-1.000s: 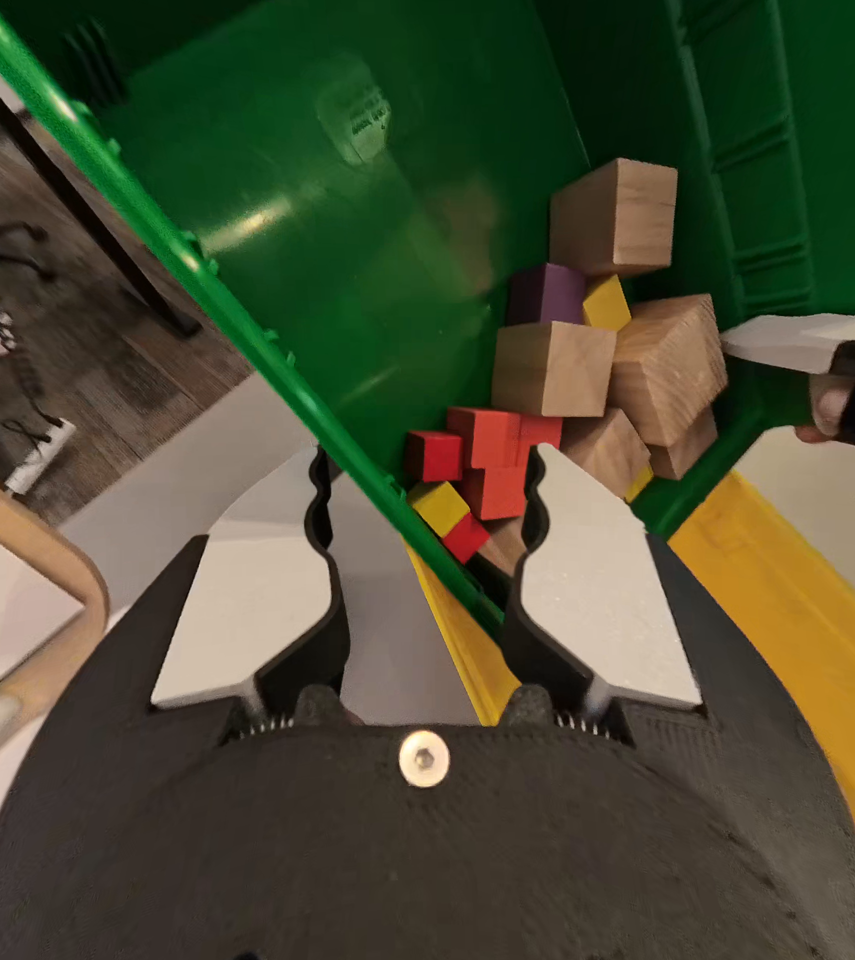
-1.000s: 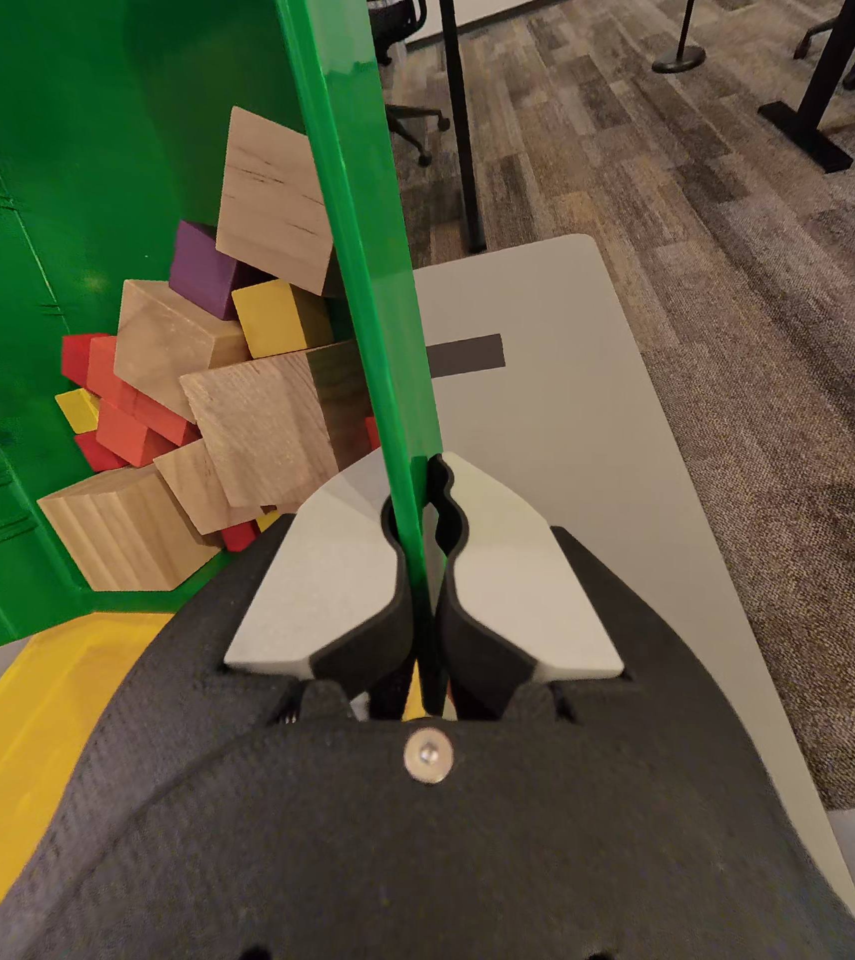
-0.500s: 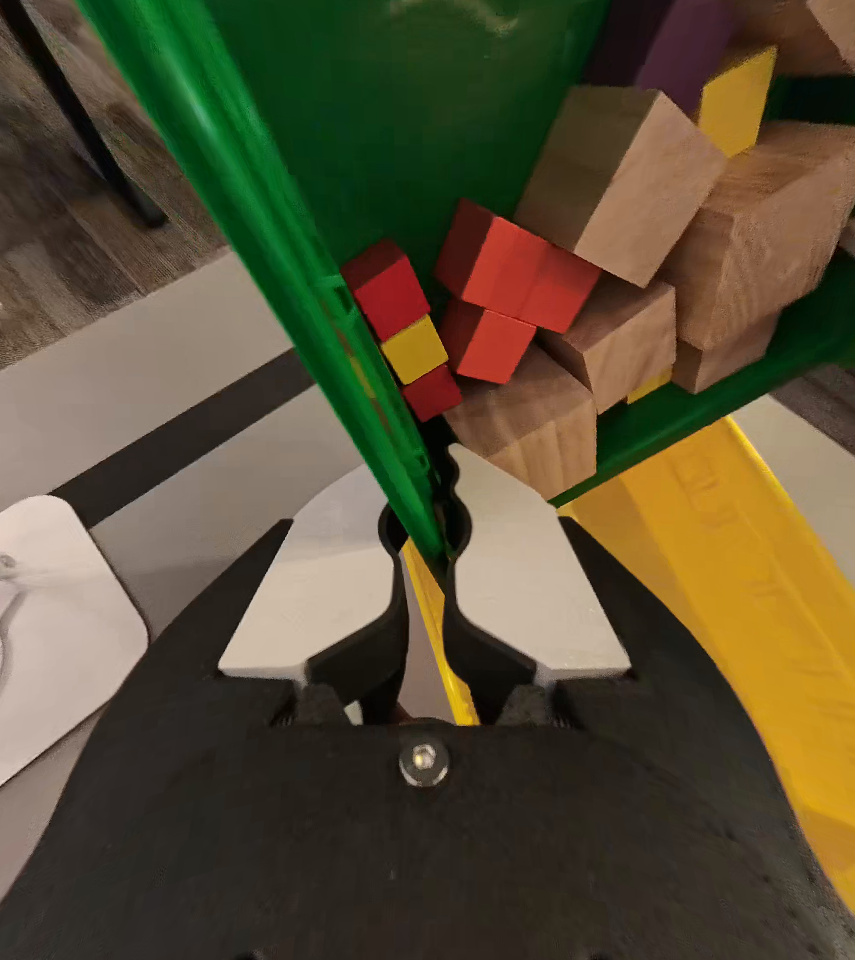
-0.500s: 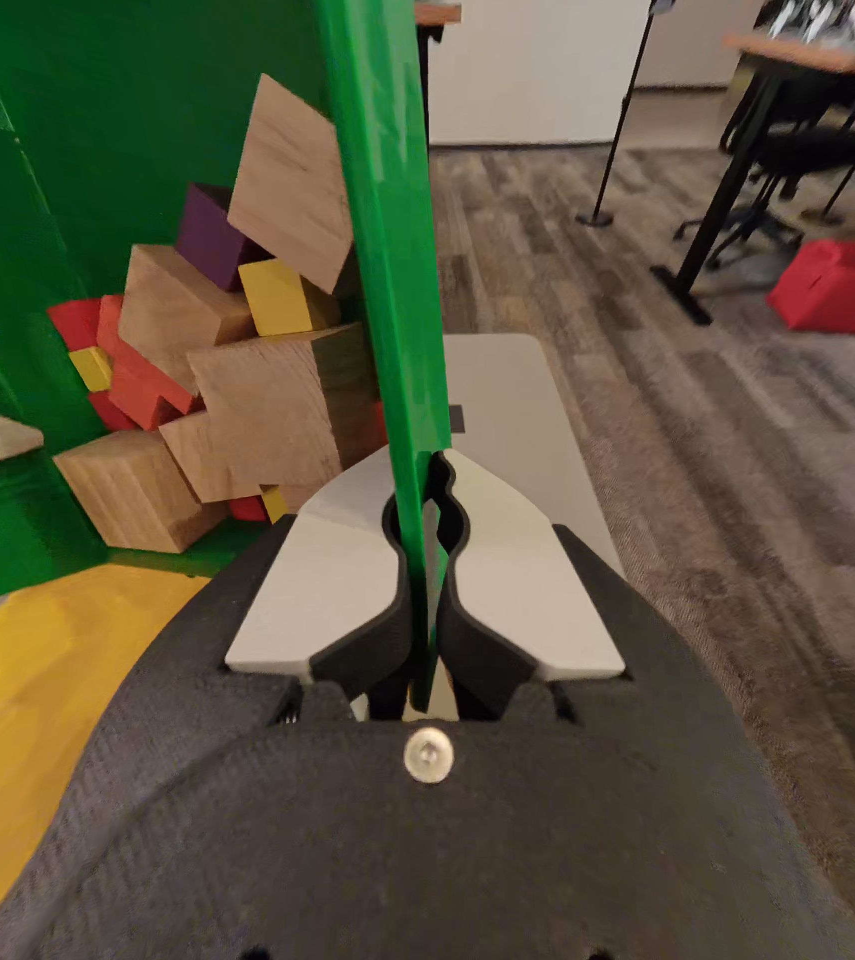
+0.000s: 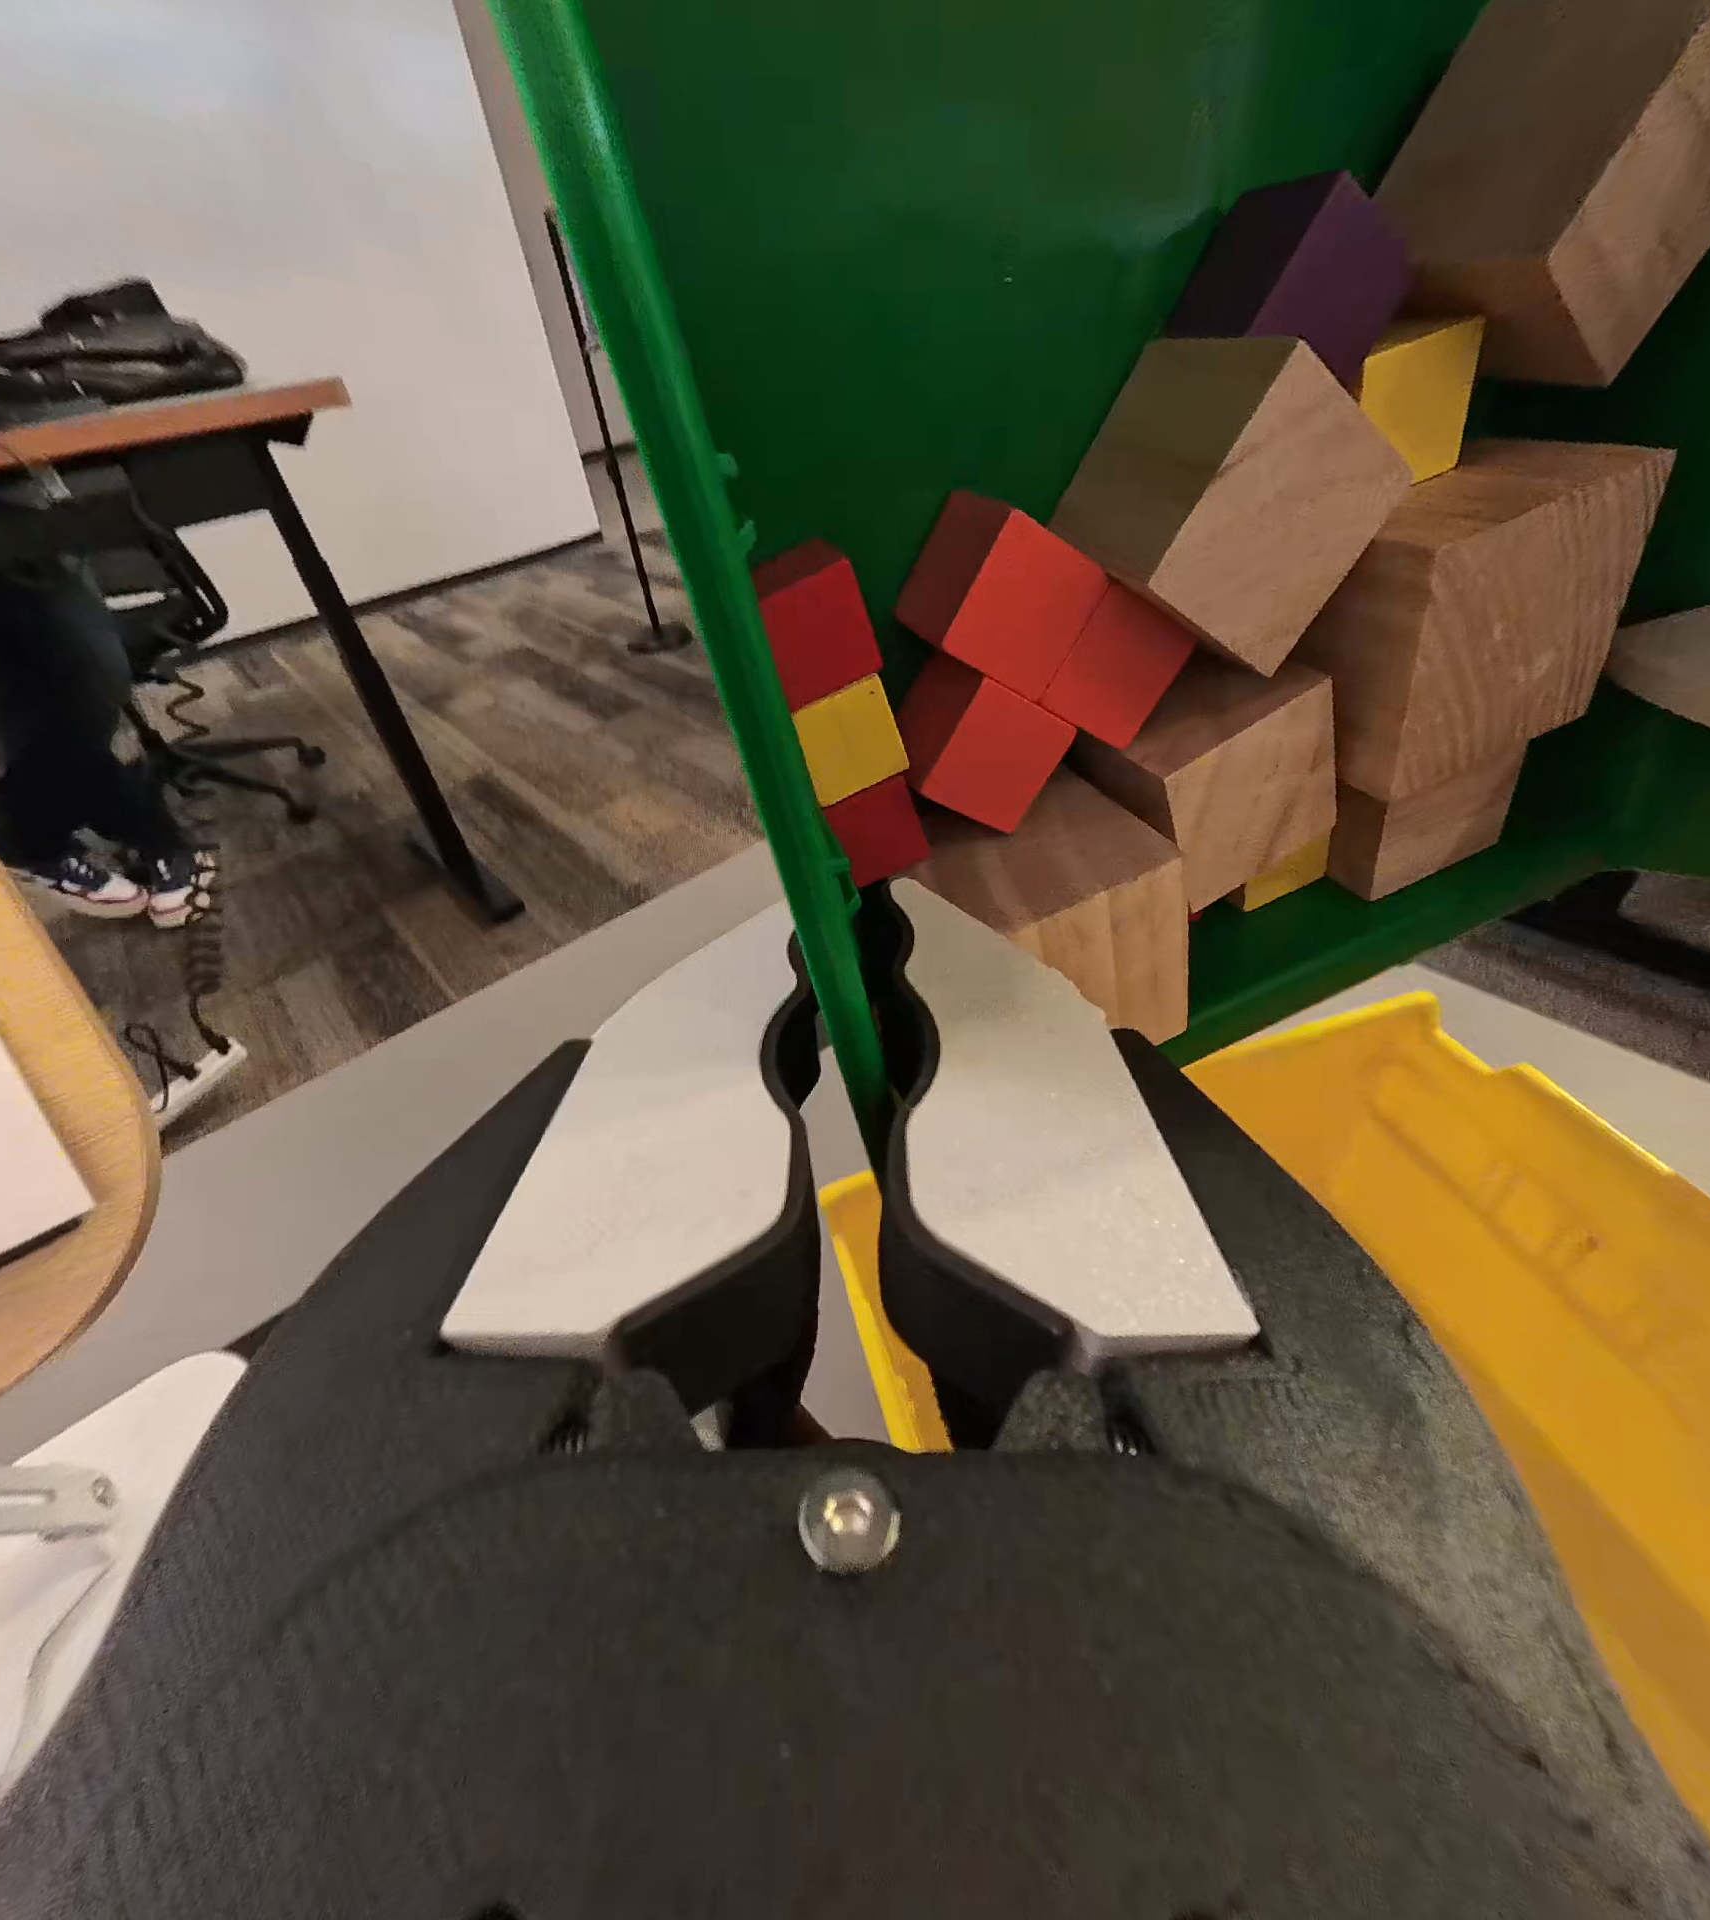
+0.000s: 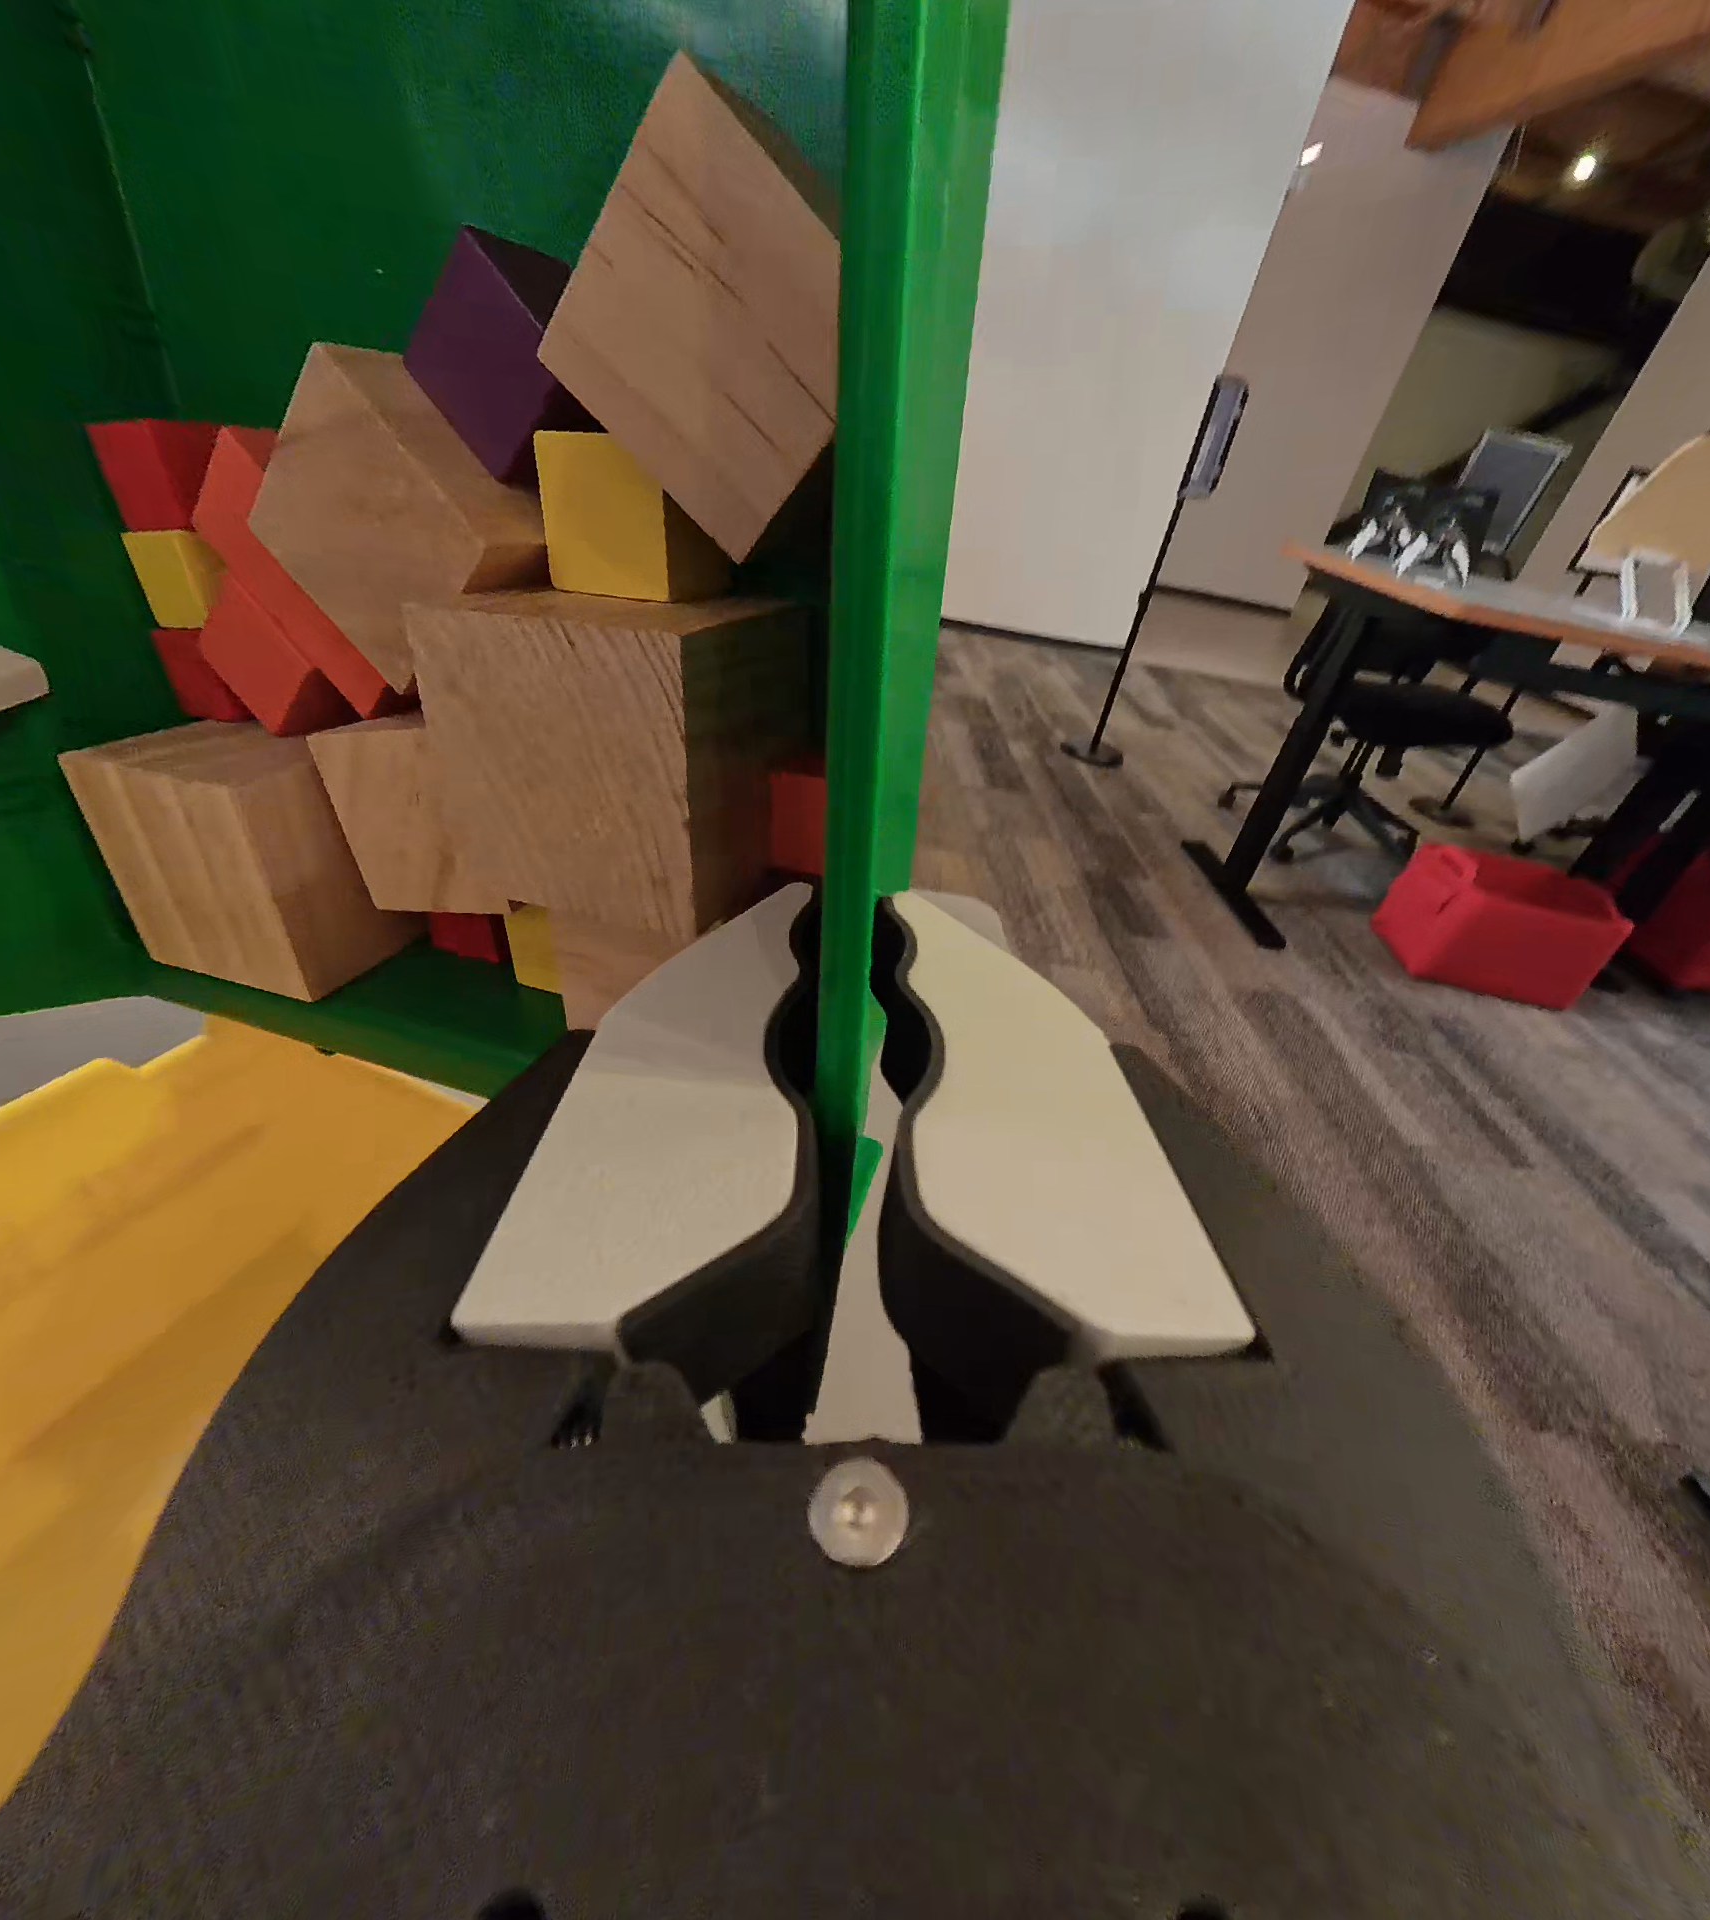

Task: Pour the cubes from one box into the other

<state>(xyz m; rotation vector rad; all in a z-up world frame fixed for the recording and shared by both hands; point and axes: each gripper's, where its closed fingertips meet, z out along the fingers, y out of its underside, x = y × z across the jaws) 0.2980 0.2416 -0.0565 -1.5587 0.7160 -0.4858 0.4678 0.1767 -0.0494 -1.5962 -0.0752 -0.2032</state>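
**Tipping the green box over the yellow one**

Tipping was the step in hand, and you had the green box gripped on both sides: your left tongs were clamped narrow on one rim, your right tongs pinched tight on the opposite rim. The box hung steeply tilted above the yellow box, which sat on the grey worktop. The cubes, wooden, red, yellow and purple, were piled against the lowest wall, none spilled yet. My call: you needed both wrists rolling together, the low lip kept over the yellow floor, and a slow tilt, since those big wooden blocks looked ready to go all at once.
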